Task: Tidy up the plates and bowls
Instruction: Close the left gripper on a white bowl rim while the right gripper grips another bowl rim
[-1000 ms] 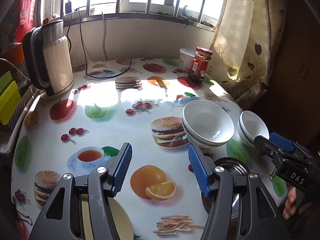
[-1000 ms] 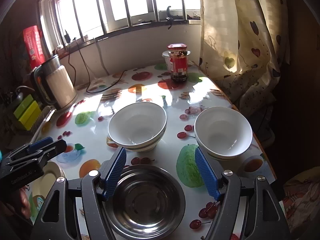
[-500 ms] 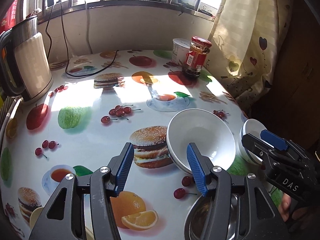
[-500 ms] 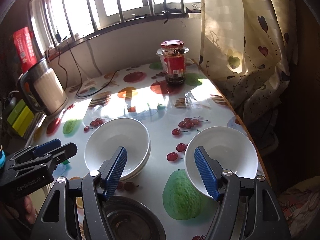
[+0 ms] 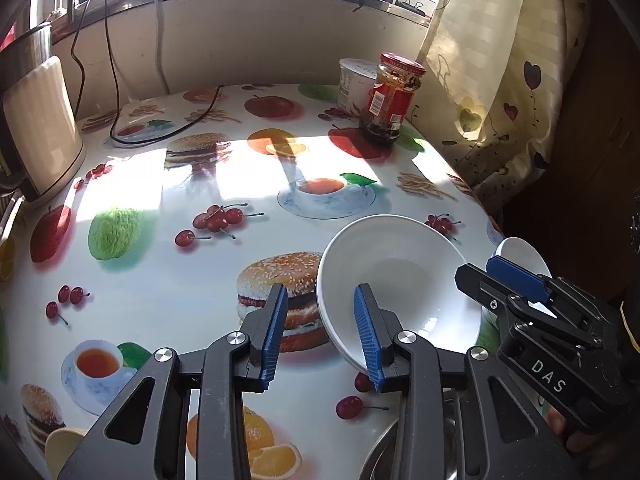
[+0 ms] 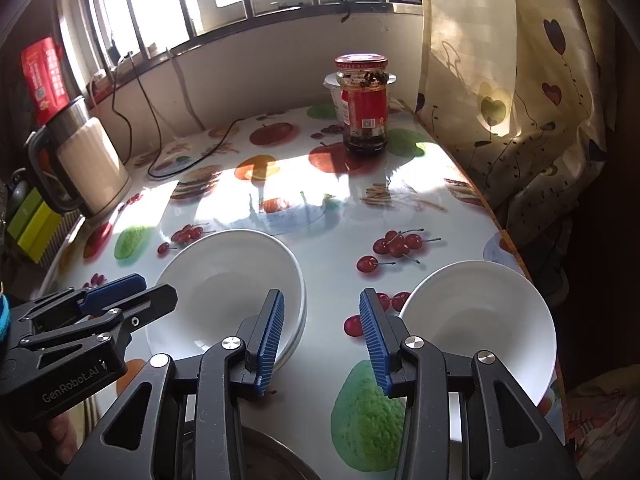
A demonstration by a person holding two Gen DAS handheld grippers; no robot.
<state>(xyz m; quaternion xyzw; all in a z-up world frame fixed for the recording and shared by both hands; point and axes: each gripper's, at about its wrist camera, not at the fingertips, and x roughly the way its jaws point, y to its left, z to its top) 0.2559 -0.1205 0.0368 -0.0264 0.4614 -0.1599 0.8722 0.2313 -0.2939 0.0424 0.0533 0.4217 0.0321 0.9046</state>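
A stack of white bowls (image 5: pixel 394 276) stands on the fruit-print table; it also shows in the right wrist view (image 6: pixel 228 292). My left gripper (image 5: pixel 322 336) is open, its jaws astride the stack's near-left rim, one finger inside the top bowl and one outside. A single white bowl (image 6: pixel 480 320) stands at the table's right edge, seen partly behind the right gripper in the left wrist view (image 5: pixel 520 252). My right gripper (image 6: pixel 322 340) is open and empty above the table between the stack and the single bowl. A steel bowl (image 5: pixel 384 456) lies at the near edge.
A red-lidded jar (image 6: pixel 364 108) and a white tub (image 5: pixel 354 84) stand at the back right. An electric kettle (image 6: pixel 86 164) with its cable (image 5: pixel 160 136) stands at the left. A curtain (image 6: pixel 512 100) hangs by the right table edge. A cream plate (image 5: pixel 60 446) lies near left.
Both grippers have moved forward over the table. The left gripper's jaws have narrowed and come to straddle the rim of the bowl stack. The steel bowl has slid below both views.
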